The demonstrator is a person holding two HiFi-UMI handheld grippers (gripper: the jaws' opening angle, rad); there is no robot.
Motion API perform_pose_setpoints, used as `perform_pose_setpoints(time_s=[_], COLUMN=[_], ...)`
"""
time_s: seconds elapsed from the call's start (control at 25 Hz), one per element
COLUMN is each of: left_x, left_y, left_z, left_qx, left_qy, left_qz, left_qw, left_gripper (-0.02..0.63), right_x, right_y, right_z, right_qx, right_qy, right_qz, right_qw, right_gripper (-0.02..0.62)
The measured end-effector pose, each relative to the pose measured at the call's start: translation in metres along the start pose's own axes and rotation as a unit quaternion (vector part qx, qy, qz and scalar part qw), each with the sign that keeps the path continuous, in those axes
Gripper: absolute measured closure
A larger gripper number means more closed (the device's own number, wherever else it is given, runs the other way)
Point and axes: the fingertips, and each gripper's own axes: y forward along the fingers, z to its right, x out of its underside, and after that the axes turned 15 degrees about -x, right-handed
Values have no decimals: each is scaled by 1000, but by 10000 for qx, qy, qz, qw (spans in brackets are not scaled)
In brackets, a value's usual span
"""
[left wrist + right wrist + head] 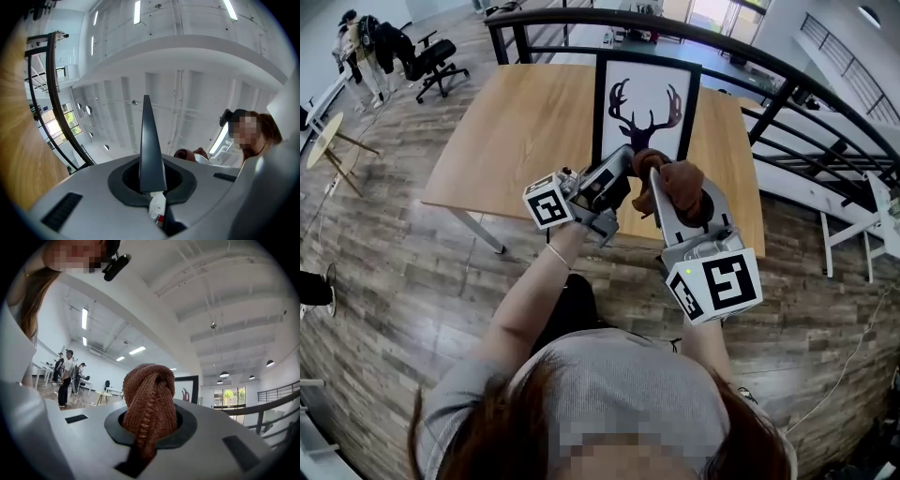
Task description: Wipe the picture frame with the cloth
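Note:
The picture frame (pixel 645 105), black-edged with a deer-antler print, stands upright at the back of the wooden table (pixel 516 131), against the railing. In the head view my right gripper (pixel 667 178) is shut on a bunched brown cloth (pixel 682 184), held up in front of the frame's lower right part. The cloth (pixel 150 404) fills the jaws in the right gripper view, with the frame (pixel 188 389) small behind it. My left gripper (pixel 622 161) overlaps the frame's lower left corner and points upward. Its jaws form one thin dark blade (pixel 146 140), shut, with nothing seen between them. Contact with the frame cannot be told.
A black curved railing (pixel 787 80) runs behind and to the right of the table. An office chair (pixel 436 61) and a small round table (pixel 328 141) stand at the far left, a white bench (pixel 862 225) at the right. People (pixel 65 376) stand far off.

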Motion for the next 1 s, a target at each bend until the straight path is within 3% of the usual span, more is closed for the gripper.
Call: perform_pose_setpoints(time_s=[0.24, 0.36, 0.6, 1.0], left_x=[2, 3, 7, 4], left_y=[-3, -8, -14, -10], left_z=[5, 8, 11, 12], left_qx=[32, 111, 120, 185], left_qy=[-19, 2, 9, 33], left_qz=[35, -8, -16, -73], left_qw=[10000, 9999, 9999, 9998], left_gripper=[586, 586, 586, 586], right_x=[-60, -73, -76, -48], right_y=[-5, 1, 10, 29], right_z=[55, 82, 106, 126], right_qx=[638, 936, 1220, 1461], right_qy=[-585, -682, -790, -940], right_qz=[595, 652, 647, 165], right_qw=[9945, 9911, 9873, 9846], right_gripper=[549, 549, 549, 549])
